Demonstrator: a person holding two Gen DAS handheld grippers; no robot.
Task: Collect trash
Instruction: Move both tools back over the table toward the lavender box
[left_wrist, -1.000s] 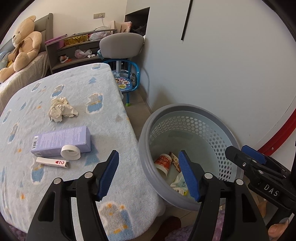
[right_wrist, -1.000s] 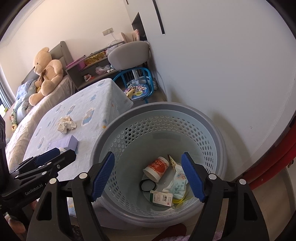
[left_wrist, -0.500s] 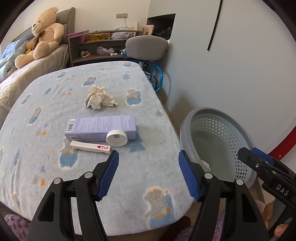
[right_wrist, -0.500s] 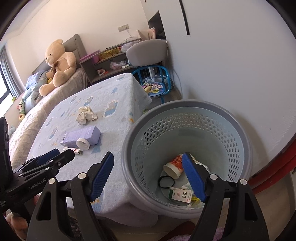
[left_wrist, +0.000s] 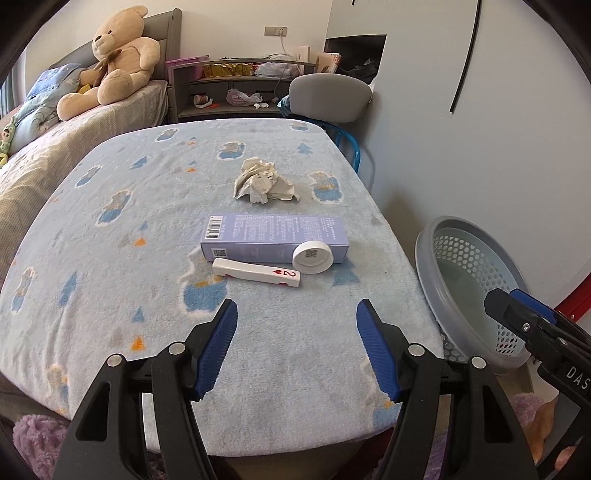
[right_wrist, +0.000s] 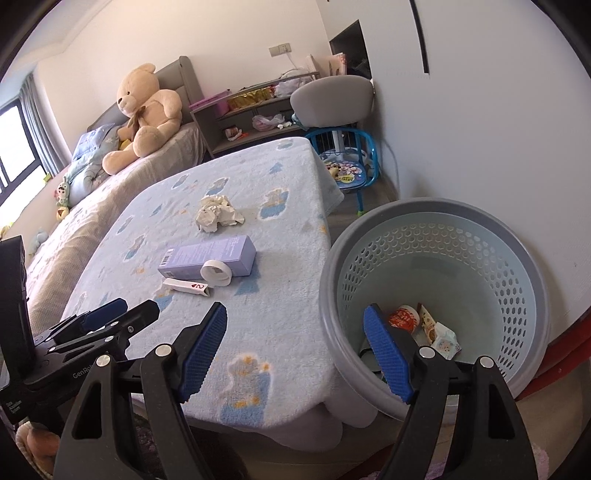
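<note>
A fleecy pale-blue blanket printed with small bears is covering the table (left_wrist: 110, 258), its pile looking soft and slightly matted. Ahead of the left hand-held gripper (left_wrist: 295, 347), a flat lilac carton (left_wrist: 273, 238) is lying on its side, long and rectangular with a barcode at one end. A white round roll of tape (left_wrist: 312, 257) is leaning against the carton's near face, and a slim white box marked with a red two of hearts (left_wrist: 256, 272) is lying just in front of both. Farther off, a crumpled wad of off-white paper (left_wrist: 264, 181) is sitting alone.

The left hand-held gripper is angling down over the table's near edge, its ridged blue pads standing apart with nothing between them. The right hand-held gripper (right_wrist: 295, 350) is tilting down likewise, jaws apart and empty, straddling the table's corner and the basket rim.

The grey plastic basket (right_wrist: 517, 258), round with a perforated wall, is standing on the floor to the right of the table, holding a red-and-white cup (right_wrist: 404, 316) and small wrappers.
</note>
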